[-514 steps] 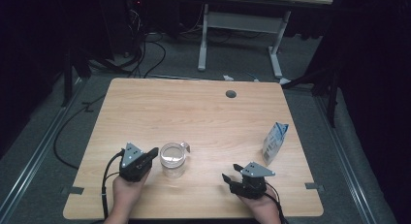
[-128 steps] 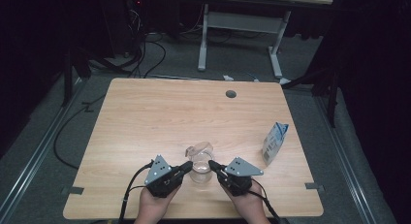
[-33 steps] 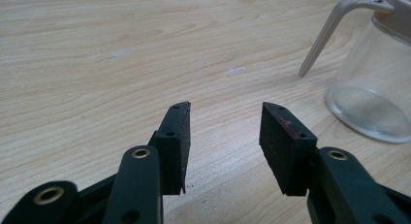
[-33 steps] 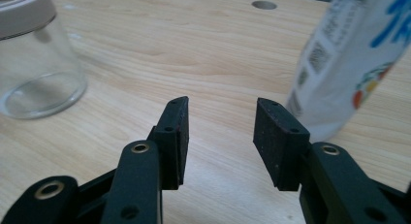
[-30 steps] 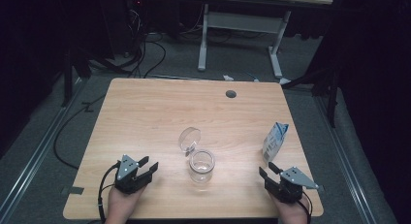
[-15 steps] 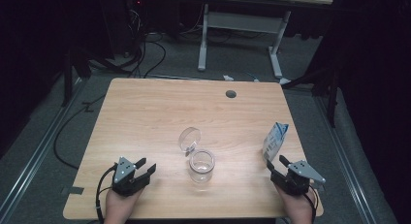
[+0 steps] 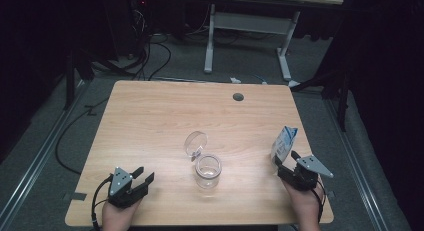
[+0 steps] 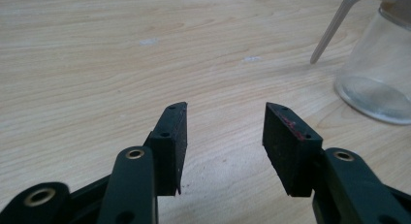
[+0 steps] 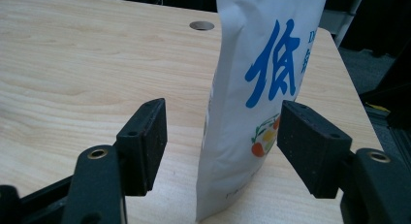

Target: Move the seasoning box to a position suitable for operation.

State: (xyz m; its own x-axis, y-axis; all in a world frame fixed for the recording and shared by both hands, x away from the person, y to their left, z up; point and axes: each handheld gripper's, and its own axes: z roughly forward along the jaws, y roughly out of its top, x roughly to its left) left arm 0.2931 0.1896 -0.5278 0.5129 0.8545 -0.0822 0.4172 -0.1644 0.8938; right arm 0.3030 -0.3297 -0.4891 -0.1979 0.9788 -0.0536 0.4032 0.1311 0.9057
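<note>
The right tool (image 7: 289, 163) stands at the right edge of the table (image 7: 150, 121), its jaws having just been opening; they are now spread on either side of a standing white pouch (image 7: 284, 143) with blue print, and neither pad presses on it. In the right gripper view the pouch (image 9: 257, 88) sits upright between the jaws, nearer the right-hand one. The left tool (image 7: 141, 177) rests near the front left corner, jaws apart with nothing between them. A glass jar (image 7: 207, 170) stands mid-table, well apart from both tools, its hinged lid (image 7: 195, 142) tipped back open.
</note>
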